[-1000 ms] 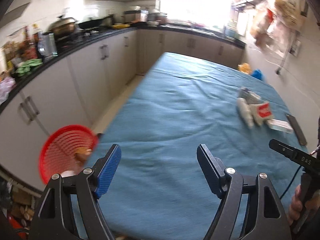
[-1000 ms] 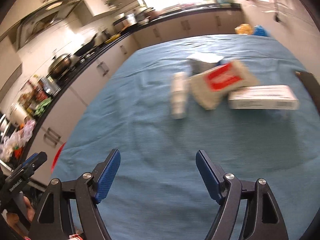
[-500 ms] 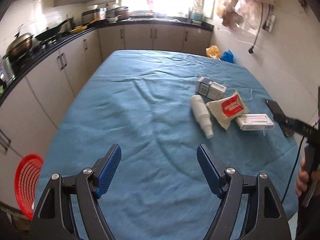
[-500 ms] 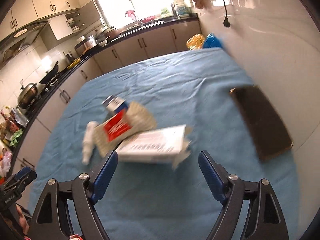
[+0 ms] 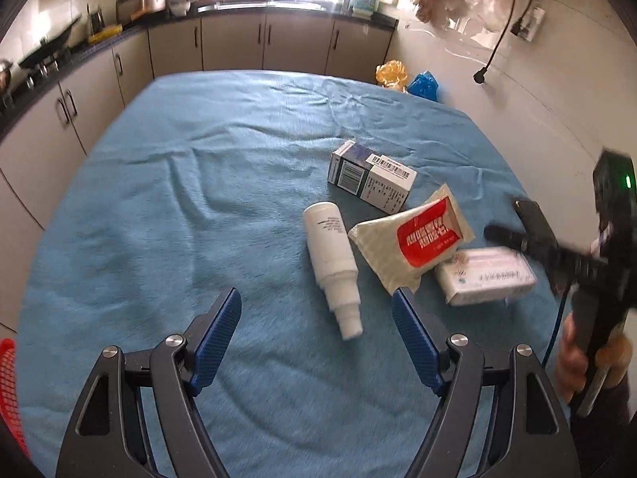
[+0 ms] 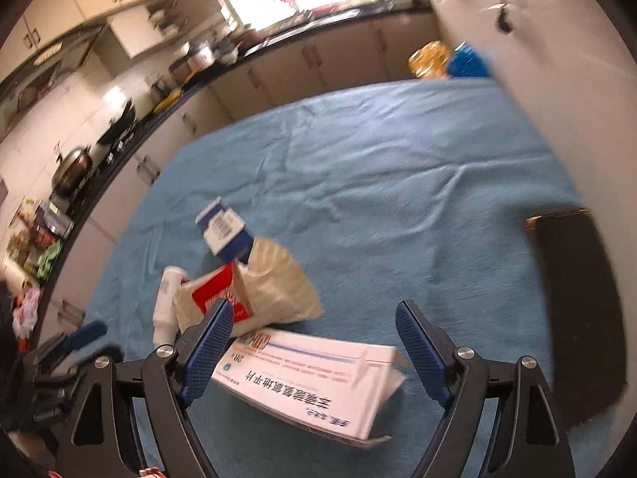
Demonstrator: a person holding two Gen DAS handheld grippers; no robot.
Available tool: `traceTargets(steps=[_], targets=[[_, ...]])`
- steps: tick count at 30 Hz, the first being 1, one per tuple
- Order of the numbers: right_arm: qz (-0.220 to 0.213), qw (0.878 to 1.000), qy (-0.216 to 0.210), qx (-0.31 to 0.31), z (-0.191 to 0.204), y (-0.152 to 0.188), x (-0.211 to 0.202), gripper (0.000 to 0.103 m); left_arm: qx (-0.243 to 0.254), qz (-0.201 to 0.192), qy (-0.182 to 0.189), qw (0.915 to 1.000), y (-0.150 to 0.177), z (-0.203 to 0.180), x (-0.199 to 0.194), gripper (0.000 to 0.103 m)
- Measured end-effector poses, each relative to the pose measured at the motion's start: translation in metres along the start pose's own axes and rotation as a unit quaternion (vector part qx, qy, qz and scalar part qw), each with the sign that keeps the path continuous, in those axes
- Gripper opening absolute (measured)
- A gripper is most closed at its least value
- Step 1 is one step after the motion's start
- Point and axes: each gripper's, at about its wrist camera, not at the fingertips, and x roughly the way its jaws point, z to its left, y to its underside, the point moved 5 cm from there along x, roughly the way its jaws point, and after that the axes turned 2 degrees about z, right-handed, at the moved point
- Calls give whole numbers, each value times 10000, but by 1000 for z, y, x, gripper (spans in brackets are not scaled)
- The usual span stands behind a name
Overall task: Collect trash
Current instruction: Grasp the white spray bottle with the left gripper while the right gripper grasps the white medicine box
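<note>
The left tool (image 5: 314,310) now faces the cluster of trash on the blue-covered table (image 5: 167,207), with the white bottle (image 5: 332,263) lying just ahead between its jaws, whereas a second ago it looked toward the red basket (image 5: 8,390), now only a sliver at the left edge. The right tool (image 6: 312,324) has come in over the flat white box (image 6: 302,382), which a second ago lay far ahead; its jaws have just been opening, and the box lies between them, untouched by the pads.

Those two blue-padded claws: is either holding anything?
No. The left gripper and right gripper are open; the long white cardboard box lies ungripped between the right's pads.
</note>
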Motion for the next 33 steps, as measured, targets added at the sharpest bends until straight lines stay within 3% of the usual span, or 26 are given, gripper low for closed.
traceTargets(steps=[6,13,16,19,20,21,23,26,33], targets=[[449,9970,-266,-578,28,30,8,87,-197,89,18,9998,-15,7,22,77],[502,9918,92,-1173,55,62,17,87,-34,346,67,9994,-22,1,52,77],[387,9895,388,-1335,63,69,19,87,-61,374,92,9992,-21,0,56,71],[272,9879,564,-1420,66,71,17,87,-15,329,46,9994,-22,-2,57,57],[239,9875,594,-1441,66,71,17,87,-4,307,41,9995,-22,-2,56,48],[197,9871,623,-1464,67,71,16,85,12,284,46,9996,-21,-3,55,36],[149,9874,656,-1429,67,72,14,72,38,293,65,9995,-19,-3,54,29],[156,9897,584,-1299,66,70,13,63,42,294,72,9995,-14,-1,48,29],[143,9955,388,-848,56,84,-7,59,54,360,118,9993,23,15,13,29]])
